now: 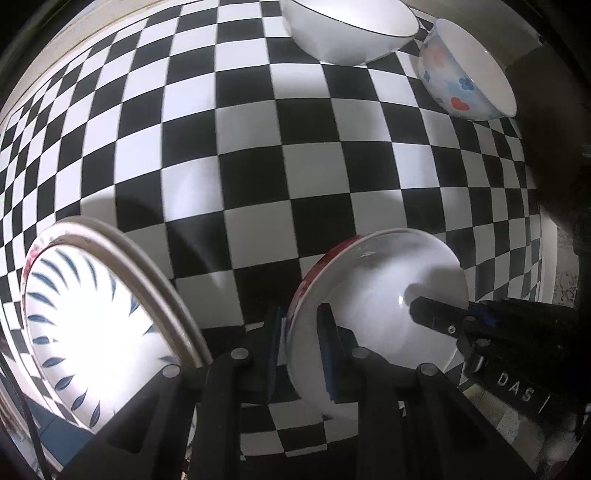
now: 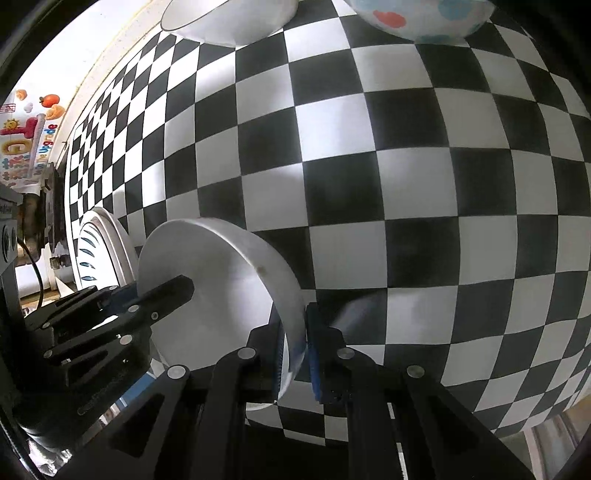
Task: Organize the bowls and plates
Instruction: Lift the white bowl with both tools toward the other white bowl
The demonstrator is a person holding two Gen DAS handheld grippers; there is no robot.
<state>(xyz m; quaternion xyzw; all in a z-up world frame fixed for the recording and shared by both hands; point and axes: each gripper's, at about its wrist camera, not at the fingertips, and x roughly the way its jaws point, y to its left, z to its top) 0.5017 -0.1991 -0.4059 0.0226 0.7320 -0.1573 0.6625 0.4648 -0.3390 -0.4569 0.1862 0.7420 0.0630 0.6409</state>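
I hold one white bowl (image 1: pixel 380 295) with a red pattern on its outside, tilted above the checkered table (image 1: pixel 258 155). My left gripper (image 1: pixel 301 334) is shut on the bowl's left rim, one blue pad inside and one outside. The right gripper (image 1: pixel 439 317) grips the opposite rim, with one finger lying inside the bowl. In the right wrist view the same bowl (image 2: pixel 207 288) fills the lower left. There my right gripper (image 2: pixel 297 334) is clamped on its rim and the left gripper (image 2: pixel 166 295) reaches in from the left.
A stack of plates (image 1: pixel 92 332) with blue leaf marks lies at the left, also seen as the plate stack (image 2: pixel 98 251). A plain white bowl (image 1: pixel 351 33) and a bowl with hearts and flowers (image 1: pixel 465 77) stand at the far side. The table's edge (image 1: pixel 546 251) runs at the right.
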